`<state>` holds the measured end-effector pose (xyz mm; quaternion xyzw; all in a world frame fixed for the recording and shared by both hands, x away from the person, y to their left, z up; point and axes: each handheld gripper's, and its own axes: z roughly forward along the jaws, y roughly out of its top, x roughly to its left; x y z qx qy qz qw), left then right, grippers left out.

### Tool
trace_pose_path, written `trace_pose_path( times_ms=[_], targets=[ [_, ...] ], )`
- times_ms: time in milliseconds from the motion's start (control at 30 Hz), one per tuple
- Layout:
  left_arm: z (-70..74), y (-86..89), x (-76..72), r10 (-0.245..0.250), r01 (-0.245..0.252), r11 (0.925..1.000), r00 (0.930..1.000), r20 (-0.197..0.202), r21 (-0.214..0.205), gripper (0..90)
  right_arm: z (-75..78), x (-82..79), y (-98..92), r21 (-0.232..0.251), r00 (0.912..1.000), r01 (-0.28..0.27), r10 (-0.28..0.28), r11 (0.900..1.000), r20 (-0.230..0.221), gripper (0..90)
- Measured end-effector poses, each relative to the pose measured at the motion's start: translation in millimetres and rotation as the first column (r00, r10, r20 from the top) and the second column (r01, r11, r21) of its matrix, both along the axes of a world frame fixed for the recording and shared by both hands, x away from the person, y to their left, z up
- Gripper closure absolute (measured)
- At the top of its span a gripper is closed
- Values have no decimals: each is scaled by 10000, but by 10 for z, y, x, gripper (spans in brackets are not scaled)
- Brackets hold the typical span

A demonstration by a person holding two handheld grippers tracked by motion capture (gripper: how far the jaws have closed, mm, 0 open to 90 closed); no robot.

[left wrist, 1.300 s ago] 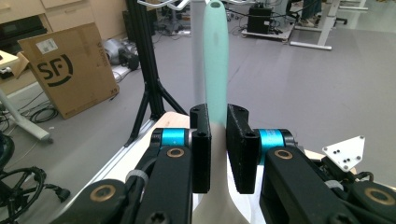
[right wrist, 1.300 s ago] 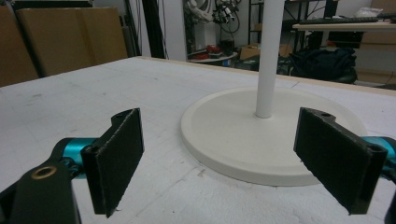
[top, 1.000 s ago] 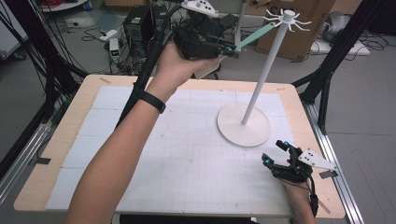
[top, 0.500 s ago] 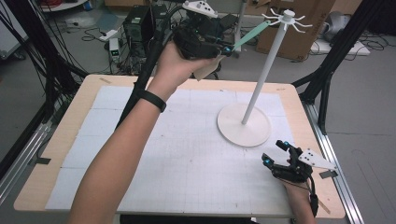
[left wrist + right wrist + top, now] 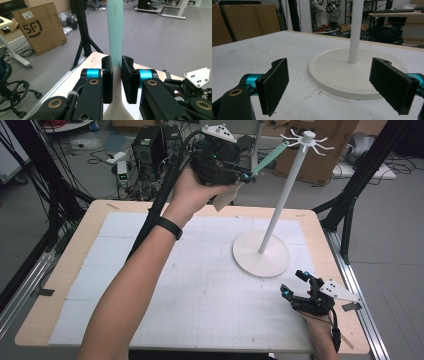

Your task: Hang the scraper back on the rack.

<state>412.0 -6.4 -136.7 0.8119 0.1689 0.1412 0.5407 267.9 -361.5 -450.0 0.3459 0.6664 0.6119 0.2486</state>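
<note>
Left gripper, upper centre of the high view, clamped on a mint-green spatula whose handle tip sits near the hooks crowning the white stand. Could miss a hook or knock the pole, tipping the stand on its round base. Right gripper, lower right, spread wide, holding nothing.

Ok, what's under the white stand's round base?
The round base sits flat on the white gridded mat covering the table. Whatever lies directly beneath the base is covered.
</note>
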Motion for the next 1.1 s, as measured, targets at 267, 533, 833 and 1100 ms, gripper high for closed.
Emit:
trace_pose_path(
  times_ms=[267, 533, 833, 1100],
  targets=[
    [-21, -17, 8, -121, 120, 9998, 9999, -85, -167, 652, -1, -1, 0, 57, 10000, -14, 14, 10000, 19, 150],
    [-76, 244, -104, -186, 202, 9984, 9994, 297, -536, 309, -1, -2, 1, -1, 10000, -46, 46, 10000, 49, 150],
    [-542, 978, -360, -91, 133, 9981, 9975, 702, -604, 214, -2, 1, 2, 1, 10000, -10, 10, 10000, 64, 151],
    [-1093, 1688, -658, 447, -389, 9966, 9958, 795, -731, 197, -2, 0, 8, -23, 10000, 36, -35, 10000, 62, 151]
  ],
)
